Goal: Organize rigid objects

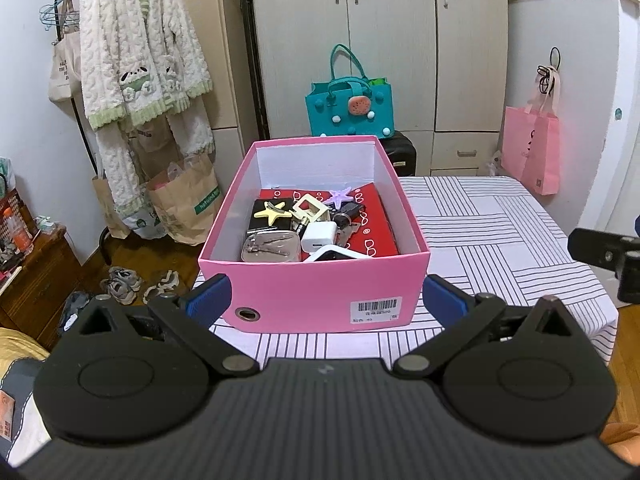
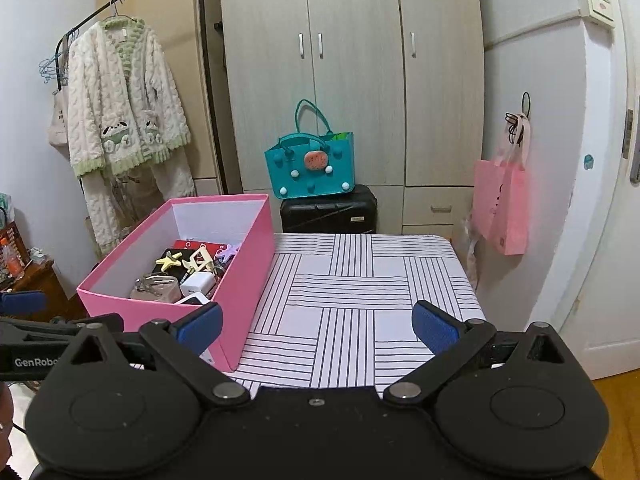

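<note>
Two sets of fingers spread empty; pink box runs lengthwise away.

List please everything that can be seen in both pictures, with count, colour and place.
Cardboard box: one, pink, on table's left part.
Star-shaped clips: two, yellow and purple, inside box.
Square charger plug: one, white, inside box.
Striped tablecloth: one, white with dark lines, covering table.
Felt handbag: one, teal, on black suitcase.
Fluffy robe: one, cream-green, hanging on rack.
Shopping bag: one, pink, hanging at right.
Wardrobe: one, beige, behind.
Left tongs: open, before box.
Right tongs: open, above tablecloth.
</note>
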`<state>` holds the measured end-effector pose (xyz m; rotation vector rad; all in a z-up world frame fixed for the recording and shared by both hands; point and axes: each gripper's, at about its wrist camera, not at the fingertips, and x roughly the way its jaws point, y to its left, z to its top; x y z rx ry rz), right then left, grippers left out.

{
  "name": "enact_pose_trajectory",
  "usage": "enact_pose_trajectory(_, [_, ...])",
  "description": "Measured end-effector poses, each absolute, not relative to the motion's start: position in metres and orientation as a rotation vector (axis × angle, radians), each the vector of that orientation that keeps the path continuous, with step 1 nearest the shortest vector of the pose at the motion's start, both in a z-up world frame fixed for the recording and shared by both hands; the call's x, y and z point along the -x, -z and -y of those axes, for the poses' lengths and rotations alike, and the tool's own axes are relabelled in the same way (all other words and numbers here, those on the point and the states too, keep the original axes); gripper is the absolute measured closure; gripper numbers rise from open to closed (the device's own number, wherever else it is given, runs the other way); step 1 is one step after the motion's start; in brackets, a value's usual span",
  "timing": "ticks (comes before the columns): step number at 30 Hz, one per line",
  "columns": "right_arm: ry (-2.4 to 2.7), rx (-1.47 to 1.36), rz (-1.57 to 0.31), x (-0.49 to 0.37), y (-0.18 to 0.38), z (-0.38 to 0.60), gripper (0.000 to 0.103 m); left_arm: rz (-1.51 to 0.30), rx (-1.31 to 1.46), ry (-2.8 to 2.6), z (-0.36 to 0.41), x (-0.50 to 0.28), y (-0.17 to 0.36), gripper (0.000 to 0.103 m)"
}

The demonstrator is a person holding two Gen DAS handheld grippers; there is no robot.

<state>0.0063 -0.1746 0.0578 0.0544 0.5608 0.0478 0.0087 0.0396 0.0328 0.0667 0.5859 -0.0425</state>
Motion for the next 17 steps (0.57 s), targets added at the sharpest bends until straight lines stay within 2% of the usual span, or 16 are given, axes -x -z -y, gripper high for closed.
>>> enact_pose_trajectory(17, [-0.046,-0.061,-0.573,-0.0097,-0.0546,0.1784,0.001,-0.571,-0.073,0.026,-0.0359,-0.0086,-0.0322,0.0])
